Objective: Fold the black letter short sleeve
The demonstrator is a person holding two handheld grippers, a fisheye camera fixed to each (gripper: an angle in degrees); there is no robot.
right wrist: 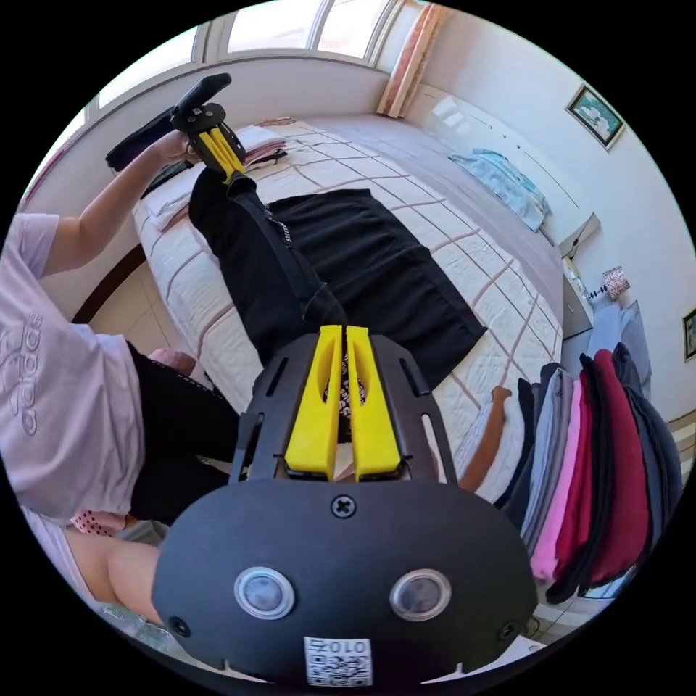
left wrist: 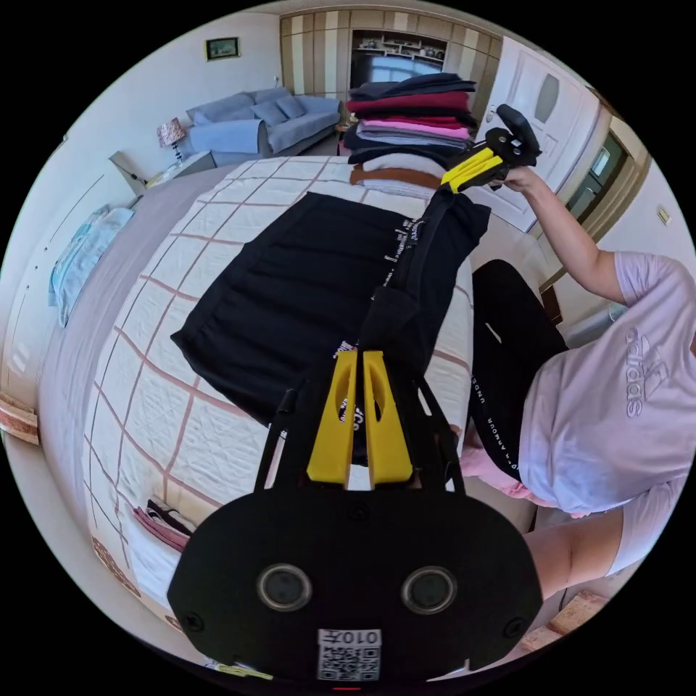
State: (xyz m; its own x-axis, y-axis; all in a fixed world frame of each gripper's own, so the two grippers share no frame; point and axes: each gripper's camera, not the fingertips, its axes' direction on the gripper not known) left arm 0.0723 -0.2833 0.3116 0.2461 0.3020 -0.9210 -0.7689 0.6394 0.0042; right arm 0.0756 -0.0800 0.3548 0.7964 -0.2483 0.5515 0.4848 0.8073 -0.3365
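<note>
The black letter short sleeve (left wrist: pixel 304 290) is lying spread on the bed (left wrist: pixel 167 406), with one long side edge being lifted clear between the two grippers for what appears to be a lengthwise fold. The left gripper (left wrist: pixel 360 357) and the right gripper (right wrist: pixel 341 330) are each closing their yellow jaws tight on that raised edge, one at either end. In my judgement, the next move calls for carrying both ends across together, keeping the edge taut and level, near the stack of folded clothes (left wrist: pixel 413 123).

A home bedroom: quilted bed (left wrist: pixel 217 217), sofa (left wrist: pixel 254 123), framed pictures (right wrist: pixel 594 116).
</note>
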